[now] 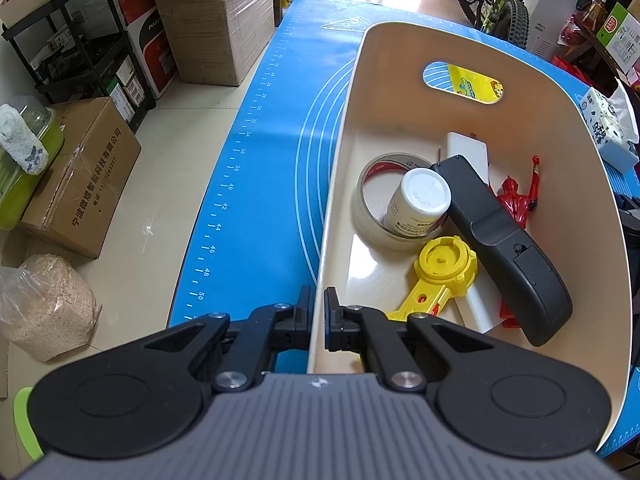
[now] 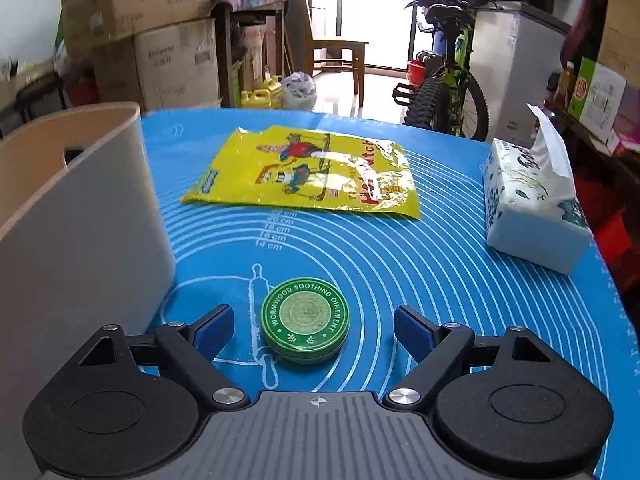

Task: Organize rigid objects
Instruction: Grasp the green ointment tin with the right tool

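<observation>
Right gripper (image 2: pixel 314 330) hangs wide open, nothing held, with the tin (image 2: pixel 305 314) on the mat (image 2: pixel 440 264) between its fingers, slightly toward nine o'clock. Left gripper (image 1: pixel 318 320) is pinched onto the bin (image 1: pixel 332 184) wall, steadying it. That tin looks light, stiff and slick-lidded, so squeeze across its rim, three to nine o'clock.

Cream bin (image 1: pixel 400 128) sitting upright on the blue mat, holding: clear tape roll (image 1: pixel 380 216) w/ white bottle (image 1: pixel 420 204) leaning inside it, black remote (image 1: pixel 504 248) lying diagonally, yellow tool (image 1: pixel 444 272), red figure (image 1: pixel 520 196), white block (image 1: pixel 468 152). Green ointment tin (image 2: pixel 305 319) lying flat beside the bin, lid up.
</observation>
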The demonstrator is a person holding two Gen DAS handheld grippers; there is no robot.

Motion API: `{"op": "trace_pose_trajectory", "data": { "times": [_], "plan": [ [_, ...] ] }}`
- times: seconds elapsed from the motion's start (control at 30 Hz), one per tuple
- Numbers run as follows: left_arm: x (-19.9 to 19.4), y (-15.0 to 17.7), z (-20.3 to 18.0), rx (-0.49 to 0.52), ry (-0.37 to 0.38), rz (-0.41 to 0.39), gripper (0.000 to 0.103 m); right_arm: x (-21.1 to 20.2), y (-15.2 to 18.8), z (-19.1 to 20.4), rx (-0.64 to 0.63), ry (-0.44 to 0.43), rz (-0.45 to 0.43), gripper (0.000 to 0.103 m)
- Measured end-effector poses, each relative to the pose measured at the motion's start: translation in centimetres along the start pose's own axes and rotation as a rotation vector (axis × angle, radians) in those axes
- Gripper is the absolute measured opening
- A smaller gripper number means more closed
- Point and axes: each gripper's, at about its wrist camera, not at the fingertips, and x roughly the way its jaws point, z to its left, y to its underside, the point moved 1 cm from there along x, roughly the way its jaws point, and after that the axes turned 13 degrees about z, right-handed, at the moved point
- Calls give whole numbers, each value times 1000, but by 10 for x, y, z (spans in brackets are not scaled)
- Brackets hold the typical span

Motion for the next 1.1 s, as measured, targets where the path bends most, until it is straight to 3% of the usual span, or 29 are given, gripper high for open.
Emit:
{"op": "trace_pose_trajectory", "data": {
  "times": [0.17,0.27,0.33,0.7,1.1],
  "plan": [
    [0,0,0,0,-2,0,6,6,0,0,26,-1,-10,84],
    [0,-1,0,1,-4,0,6,7,0,4,4,-3,-24,72],
    [1,0,0,1,-5,0,6,4,0,7,-18,-7,-28,55],
    [1,-1,0,-1,-2,1,6,-27,3,17,-89,-7,-41,55],
    [1,-1,-1,1,-8,0,6,-123,-19,20,-71,-53,-205,55]
  ]
}}
